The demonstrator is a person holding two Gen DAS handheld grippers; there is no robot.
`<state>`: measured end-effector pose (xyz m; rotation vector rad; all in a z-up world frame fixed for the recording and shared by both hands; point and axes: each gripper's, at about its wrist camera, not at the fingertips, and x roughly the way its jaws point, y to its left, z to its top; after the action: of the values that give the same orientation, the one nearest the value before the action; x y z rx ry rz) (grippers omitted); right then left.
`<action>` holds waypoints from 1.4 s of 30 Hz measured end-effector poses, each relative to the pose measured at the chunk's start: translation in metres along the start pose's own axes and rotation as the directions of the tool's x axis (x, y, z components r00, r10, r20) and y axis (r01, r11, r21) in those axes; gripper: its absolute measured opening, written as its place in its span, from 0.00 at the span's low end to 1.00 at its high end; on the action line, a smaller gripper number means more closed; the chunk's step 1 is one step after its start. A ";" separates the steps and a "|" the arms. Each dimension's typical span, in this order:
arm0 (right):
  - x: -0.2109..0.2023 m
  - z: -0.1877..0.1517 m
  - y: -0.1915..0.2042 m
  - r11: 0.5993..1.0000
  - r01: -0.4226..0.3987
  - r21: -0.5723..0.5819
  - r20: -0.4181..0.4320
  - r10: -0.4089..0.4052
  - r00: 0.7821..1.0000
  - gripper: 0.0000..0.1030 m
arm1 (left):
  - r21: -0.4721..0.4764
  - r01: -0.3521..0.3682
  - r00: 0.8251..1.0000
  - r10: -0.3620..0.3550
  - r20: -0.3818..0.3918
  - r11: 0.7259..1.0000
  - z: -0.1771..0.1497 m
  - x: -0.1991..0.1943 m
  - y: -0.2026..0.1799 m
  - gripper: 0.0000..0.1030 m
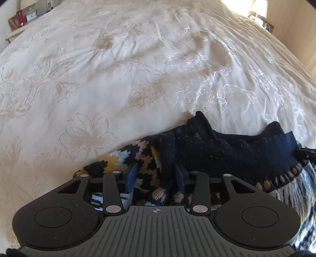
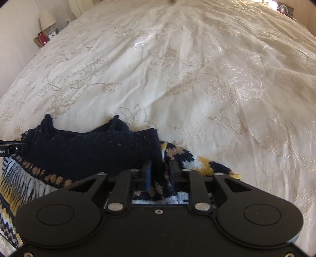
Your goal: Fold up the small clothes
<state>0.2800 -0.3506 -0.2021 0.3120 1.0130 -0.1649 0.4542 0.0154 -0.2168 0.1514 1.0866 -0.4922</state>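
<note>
The left gripper (image 1: pixel 156 176) has its jaws spread, with a fold of the knitted garment (image 1: pixel 197 156) lying in the gap; the blue pads (image 1: pixel 132 177) stand clear of the cloth on either side. The right gripper (image 2: pixel 160 174) is the same: jaws parted, a dark patterned edge of the garment (image 2: pixel 94 154) running between them without being pinched. The garment is navy, with tan, yellow and pale-blue patterning, and it lies bunched on the bed (image 1: pixel 138 69) close in front of both grippers, which sit at its two ends. The bed (image 2: pixel 177 79) wears a cream cover with stitched flowers. A nightstand with a lamp (image 2: pixel 47 18) stands beyond the far left corner.
</note>
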 end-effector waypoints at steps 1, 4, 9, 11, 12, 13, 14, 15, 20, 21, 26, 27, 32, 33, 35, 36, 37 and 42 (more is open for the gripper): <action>-0.001 0.000 -0.002 1.000 0.010 0.004 0.000 -0.010 1.000 0.55 | -0.006 0.008 1.000 -0.008 -0.006 1.000 0.000 -0.002 0.003 0.43; -0.008 -0.002 -0.010 0.999 0.009 0.034 0.002 -0.009 1.000 0.69 | -0.028 0.023 1.000 -0.023 -0.013 0.999 -0.001 -0.015 0.007 0.53; -0.037 -0.005 -0.004 0.999 0.006 0.040 0.057 -0.008 0.998 0.86 | -0.014 0.002 0.999 -0.002 0.047 1.000 -0.012 -0.054 -0.002 0.72; -0.050 -0.011 0.001 0.999 -0.005 0.034 0.072 0.003 0.997 0.91 | 0.010 -0.007 0.999 0.006 0.052 1.000 -0.021 -0.067 -0.011 0.72; -0.056 -0.014 0.005 1.000 -0.010 0.028 0.075 0.008 0.997 0.96 | 0.018 -0.007 0.999 0.006 0.053 1.000 -0.027 -0.073 -0.015 0.73; -0.061 -0.018 0.009 1.000 -0.016 0.021 0.076 0.014 0.997 0.98 | 0.027 -0.006 0.999 0.005 0.050 1.000 -0.034 -0.078 -0.021 0.73; -0.067 -0.023 0.014 1.000 -0.020 0.015 0.075 0.019 0.997 0.98 | 0.037 -0.003 0.999 0.002 0.043 0.999 -0.041 -0.082 -0.026 0.73; -0.071 -0.028 0.019 1.000 -0.023 0.009 0.074 0.022 0.997 0.98 | 0.048 -0.002 0.999 0.000 0.036 0.999 -0.050 -0.086 -0.031 0.73; -0.088 -0.060 0.057 0.997 -0.033 -0.075 0.045 0.036 0.998 0.99 | 0.121 0.000 1.000 0.002 -0.021 0.993 -0.090 -0.089 -0.058 0.73; -0.090 -0.067 0.066 0.994 -0.034 -0.105 0.039 0.038 0.999 0.99 | 0.141 -0.004 0.999 0.009 -0.034 0.990 -0.097 -0.087 -0.062 0.73; -0.085 -0.097 0.104 0.969 -0.033 -0.245 -0.017 0.030 0.999 0.99 | 0.218 -0.039 0.992 0.063 -0.105 0.975 -0.134 -0.075 -0.069 0.73; -0.081 -0.104 0.110 0.960 -0.017 -0.279 -0.038 0.007 0.999 0.99 | 0.222 -0.046 0.989 0.075 -0.124 0.974 -0.141 -0.072 -0.066 0.74; -0.060 -0.139 0.108 0.931 0.053 -0.362 -0.148 -0.114 0.982 0.99 | 0.225 -0.044 0.979 0.086 -0.182 0.973 -0.165 -0.067 -0.050 0.75; -0.061 -0.143 0.103 0.936 0.055 -0.347 -0.151 -0.114 0.982 0.99 | 0.236 -0.044 0.980 0.088 -0.180 0.971 -0.168 -0.068 -0.049 0.75; -0.064 -0.148 0.094 0.942 0.056 -0.330 -0.161 -0.115 0.980 0.99 | 0.233 -0.039 0.980 0.083 -0.182 0.972 -0.170 -0.071 -0.048 0.75; -0.067 -0.149 0.091 0.945 0.051 -0.324 -0.161 -0.108 0.981 0.99 | 0.214 -0.037 0.980 0.078 -0.184 0.976 -0.170 -0.074 -0.047 0.75; -0.071 -0.150 0.086 0.952 0.037 -0.305 -0.156 -0.089 0.984 0.99 | 0.180 -0.033 0.981 0.066 -0.182 0.983 -0.169 -0.077 -0.046 0.75; -0.093 -0.146 0.057 0.993 -0.030 -0.110 -0.108 0.018 0.994 0.99 | -0.077 0.029 0.993 -0.037 -0.115 0.997 -0.158 -0.106 -0.038 0.75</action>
<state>0.1295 -0.2496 -0.1845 0.2330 1.1198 -0.0699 0.2697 0.0700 -0.1933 0.0966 1.2214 -0.4758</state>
